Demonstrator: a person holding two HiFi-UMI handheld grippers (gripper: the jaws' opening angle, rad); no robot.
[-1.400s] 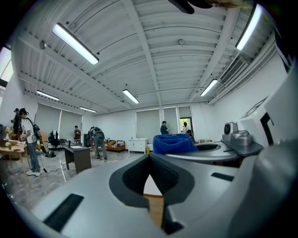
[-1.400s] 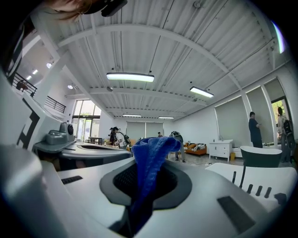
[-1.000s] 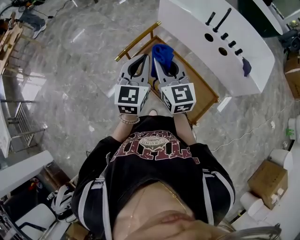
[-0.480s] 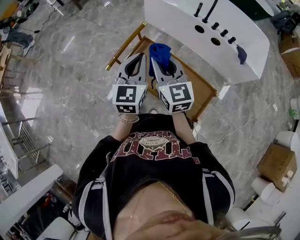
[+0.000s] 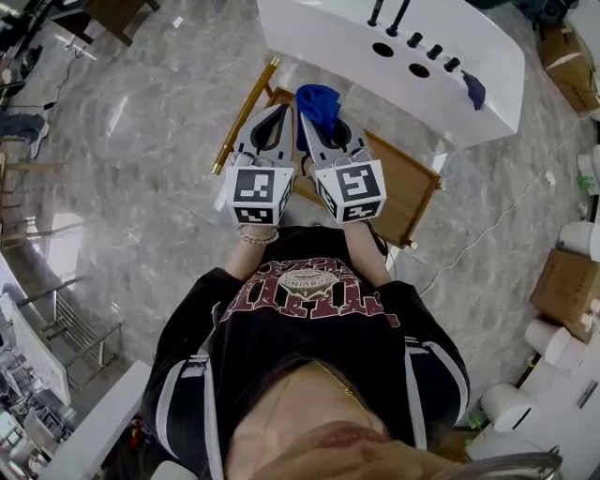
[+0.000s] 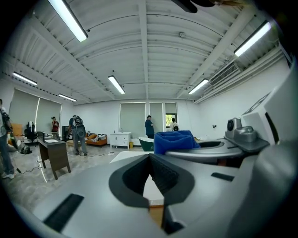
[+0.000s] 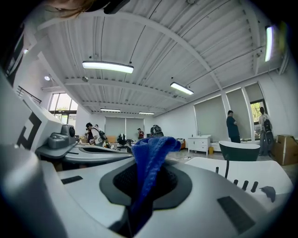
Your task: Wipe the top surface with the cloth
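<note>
right gripper (image 7: 142, 195) is pinching the soft, floppy blue terry cloth (image 7: 151, 160) by a bunched fold, up above the brown wooden tabletop (image 5: 403, 183), left gripper (image 6: 149, 158) pressed together empty; light, limp stuff, so a bunched-middle hold looks best

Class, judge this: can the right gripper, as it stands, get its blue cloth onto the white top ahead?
Probably yes. The right gripper is shut on the blue cloth and points at the white top, with open air between them; the wooden frame seems to lie lower.
</note>
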